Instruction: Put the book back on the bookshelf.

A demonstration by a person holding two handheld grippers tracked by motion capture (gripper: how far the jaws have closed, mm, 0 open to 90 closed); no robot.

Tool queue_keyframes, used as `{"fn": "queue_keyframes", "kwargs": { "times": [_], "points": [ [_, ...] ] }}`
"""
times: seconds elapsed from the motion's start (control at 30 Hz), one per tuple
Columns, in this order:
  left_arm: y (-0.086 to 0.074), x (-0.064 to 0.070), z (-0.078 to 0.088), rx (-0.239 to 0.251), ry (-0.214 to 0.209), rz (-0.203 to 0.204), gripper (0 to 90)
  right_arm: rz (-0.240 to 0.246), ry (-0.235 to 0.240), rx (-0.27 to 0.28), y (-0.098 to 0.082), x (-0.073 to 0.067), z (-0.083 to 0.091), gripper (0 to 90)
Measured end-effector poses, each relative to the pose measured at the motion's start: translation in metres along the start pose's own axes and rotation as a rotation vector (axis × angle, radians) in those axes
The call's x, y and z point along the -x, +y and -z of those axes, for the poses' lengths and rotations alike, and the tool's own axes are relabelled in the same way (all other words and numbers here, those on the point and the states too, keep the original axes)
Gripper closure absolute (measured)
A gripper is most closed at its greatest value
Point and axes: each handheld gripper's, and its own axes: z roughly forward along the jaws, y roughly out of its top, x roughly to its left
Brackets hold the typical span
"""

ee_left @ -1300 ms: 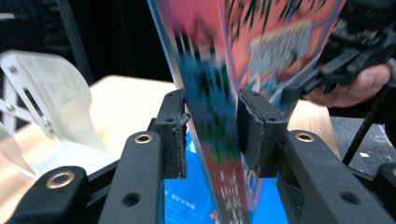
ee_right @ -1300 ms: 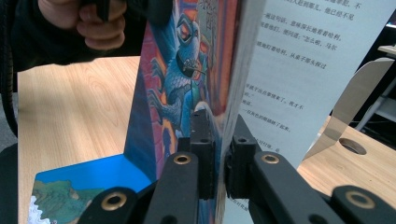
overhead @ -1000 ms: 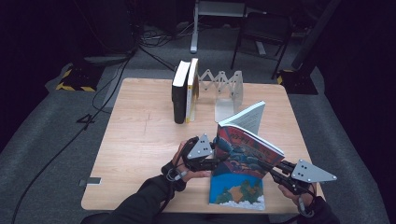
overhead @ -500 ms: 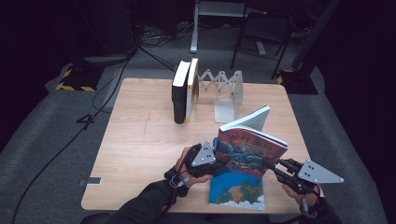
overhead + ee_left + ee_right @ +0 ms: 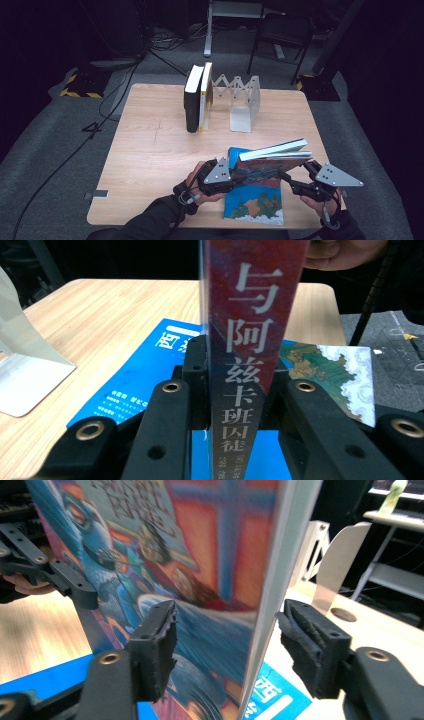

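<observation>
Lowered from steep tilt toward level above the flat book [image 5: 254, 206], the colourful book [image 5: 272, 159] is clamped at its spine by the closing left gripper [image 5: 227, 176]. Right gripper [image 5: 288, 181] jaws have just been opening, straddling the page edge untouching. Keep the spine grip firm while raising it toward the bookend [image 5: 245, 102].
</observation>
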Motion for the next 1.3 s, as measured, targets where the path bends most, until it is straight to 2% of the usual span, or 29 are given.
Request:
{"fn": "queue_keyframes", "kwargs": {
  "times": [0.07,0.13,0.23,0.3,0.33,0.53,0.57,0.6,0.7,0.83,0.93,1.0,1.17,1.3],
  "points": [
    [-0.001,0.001,0.002,0.0,0.0,0.0,74.0,-0.005,0.022,-0.01,-0.002,0.0,-0.005,36.9],
    [-0.001,0.001,0.002,0.01,-0.004,0.019,73.4,-0.005,0.049,-0.02,-0.003,-0.002,-0.009,35.7],
    [0.0,0.002,0.002,0.033,-0.009,0.044,70.7,-0.014,0.046,-0.02,-0.001,-0.003,-0.01,35.4],
    [0.002,0.002,0.002,0.039,-0.005,0.04,69.7,-0.022,0.046,-0.016,-0.002,-0.003,-0.011,35.9],
    [0.005,0.003,0.002,0.063,0.001,0.05,68.9,-0.023,0.033,-0.02,-0.001,-0.004,-0.011,36.7],
    [0.013,0.004,-0.002,0.115,0.01,0.08,62.0,-0.018,0.001,-0.034,0.001,-0.007,-0.014,38.3],
    [0.013,0.004,-0.002,0.115,0.01,0.08,61.5,-0.018,0.001,-0.034,0.001,-0.007,-0.014,38.3],
    [0.016,0.005,-0.005,0.116,0.037,0.076,60.1,-0.023,-0.002,-0.034,0.002,-0.007,-0.015,38.4],
    [0.02,0.004,-0.006,0.124,0.05,0.075,57.5,-0.023,-0.003,-0.036,0.002,-0.007,-0.015,38.4],
    [0.035,-0.002,-0.004,0.158,0.071,0.085,58.1,-0.026,-0.005,-0.036,0.002,-0.007,-0.016,38.4],
    [0.043,-0.005,-0.003,0.17,0.066,0.097,56.9,-0.023,-0.006,-0.039,0.003,-0.007,-0.017,38.5],
    [0.046,-0.007,-0.002,0.169,0.059,0.086,54.4,-0.025,-0.009,-0.033,0.002,-0.007,-0.017,37.9],
    [0.052,-0.008,0.0,0.158,0.048,0.047,66.3,-0.028,-0.013,-0.03,0.003,-0.007,-0.019,37.1],
    [0.059,-0.008,-0.001,0.145,0.04,0.031,71.5,-0.027,-0.012,-0.032,0.003,-0.007,-0.019,36.4]
  ]
}}
